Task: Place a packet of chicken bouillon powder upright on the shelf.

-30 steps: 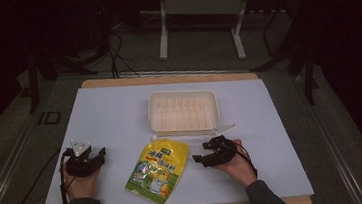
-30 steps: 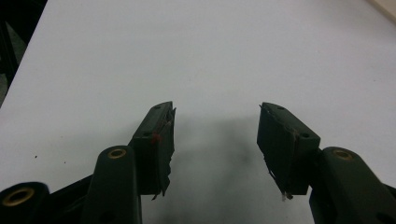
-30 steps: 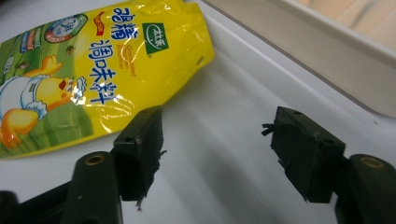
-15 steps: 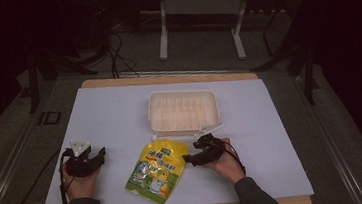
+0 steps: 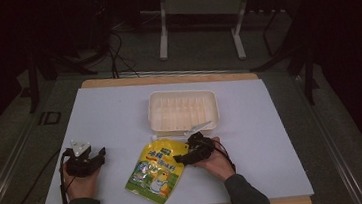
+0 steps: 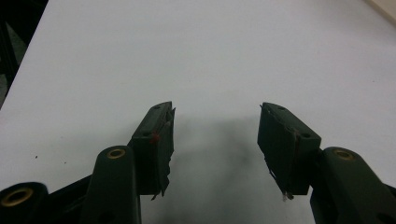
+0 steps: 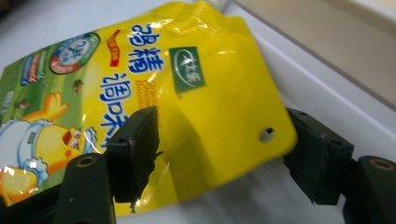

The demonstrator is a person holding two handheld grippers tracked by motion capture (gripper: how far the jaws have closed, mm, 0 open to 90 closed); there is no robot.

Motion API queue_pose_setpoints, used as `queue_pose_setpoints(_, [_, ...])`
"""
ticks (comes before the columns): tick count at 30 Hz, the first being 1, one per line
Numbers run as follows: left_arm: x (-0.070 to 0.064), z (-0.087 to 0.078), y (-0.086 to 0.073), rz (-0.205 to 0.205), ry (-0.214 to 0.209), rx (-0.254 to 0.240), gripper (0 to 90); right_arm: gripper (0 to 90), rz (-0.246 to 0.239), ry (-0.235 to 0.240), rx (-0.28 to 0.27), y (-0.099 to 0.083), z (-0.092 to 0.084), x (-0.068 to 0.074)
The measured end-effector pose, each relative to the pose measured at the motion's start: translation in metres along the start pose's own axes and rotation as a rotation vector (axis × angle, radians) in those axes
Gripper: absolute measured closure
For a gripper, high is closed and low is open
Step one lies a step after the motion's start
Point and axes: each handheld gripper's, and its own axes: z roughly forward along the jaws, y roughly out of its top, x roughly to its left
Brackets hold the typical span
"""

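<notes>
Yellow pouch [image 7: 187, 93] corner between gaping right claw [image 7: 219, 158] jaws, left claw [image 6: 215, 140] spread over bare table [image 6: 210, 56]

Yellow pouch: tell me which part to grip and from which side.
Grip the yellow pouch at its flat sealed top edge, by the corner with the small hang hole. Come from the tray end, low along the table: that edge lifts slightly off the surface and is thin. The right gripper already straddles it, fingers open.
</notes>
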Motion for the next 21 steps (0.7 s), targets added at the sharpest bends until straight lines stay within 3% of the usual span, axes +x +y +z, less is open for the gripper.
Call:
queue_pose_setpoints(13, [0.0,0.0,0.0,0.001,0.001,-0.001,45.1,45.6,0.006,0.093,0.043,0.011,0.015,0.006])
queue_pose_setpoints(15, [0.0,0.0,0.0,0.0,0.001,-0.001,45.1,48.1,0.002,0.086,0.047,0.012,0.016,0.007])
queue_pose_setpoints(19, [0.0,0.001,0.0,0.0,0.0,0.0,45.1,72.0,0.038,0.098,0.08,0.016,0.016,0.005])
queue_pose_setpoints(21, [0.0,0.001,0.0,-0.001,0.0,0.0,45.1,82.3,0.03,0.09,0.078,0.016,0.014,0.005])
